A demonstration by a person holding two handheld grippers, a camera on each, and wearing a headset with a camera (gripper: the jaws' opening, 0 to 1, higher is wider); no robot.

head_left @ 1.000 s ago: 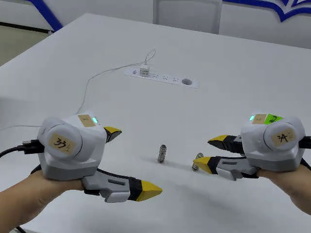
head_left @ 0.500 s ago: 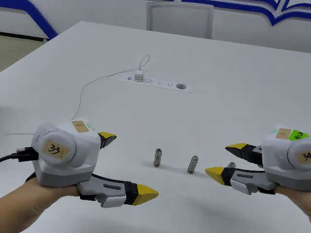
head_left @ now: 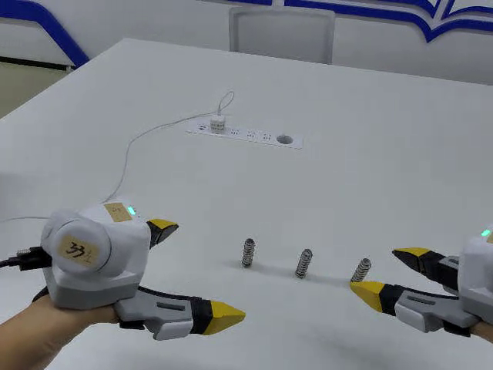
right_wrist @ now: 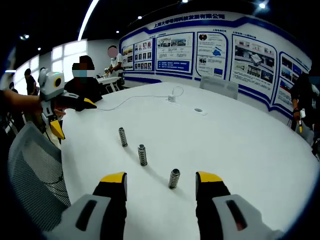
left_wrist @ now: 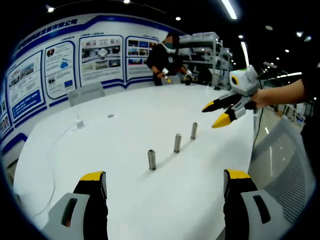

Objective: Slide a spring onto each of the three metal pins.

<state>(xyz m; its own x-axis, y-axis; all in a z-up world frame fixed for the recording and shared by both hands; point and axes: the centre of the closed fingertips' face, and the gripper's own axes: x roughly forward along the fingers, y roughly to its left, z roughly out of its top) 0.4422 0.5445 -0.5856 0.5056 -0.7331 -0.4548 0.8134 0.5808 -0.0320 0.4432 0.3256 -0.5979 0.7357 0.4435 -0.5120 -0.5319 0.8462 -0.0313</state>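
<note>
The right gripper (head_left: 390,270) is pulling back toward the person's right side, with its jaws spread apart and holding nothing. It is leaving the third spring (head_left: 360,270) standing alone on the white table (head_left: 370,154), just beside its yellow tips but not touching them. Half a second ago this spring was half hidden behind those tips. One second ago the gripper was close to the middle spring (head_left: 304,263), and only two springs were showing.

Now three springs are standing upright in one row, a little apart from each other, with the first spring (head_left: 248,252) at the left end. The pins are hidden inside the coils, so I am only judging that each pin is already carrying its spring and that the task is looking finished.

The left gripper (head_left: 196,270) is hovering near the first spring, also spread wide and empty, and it is keeping nearly the same pose as before. The head camera is shifting too, so the power strip (head_left: 243,133) only seems to be moving.
</note>
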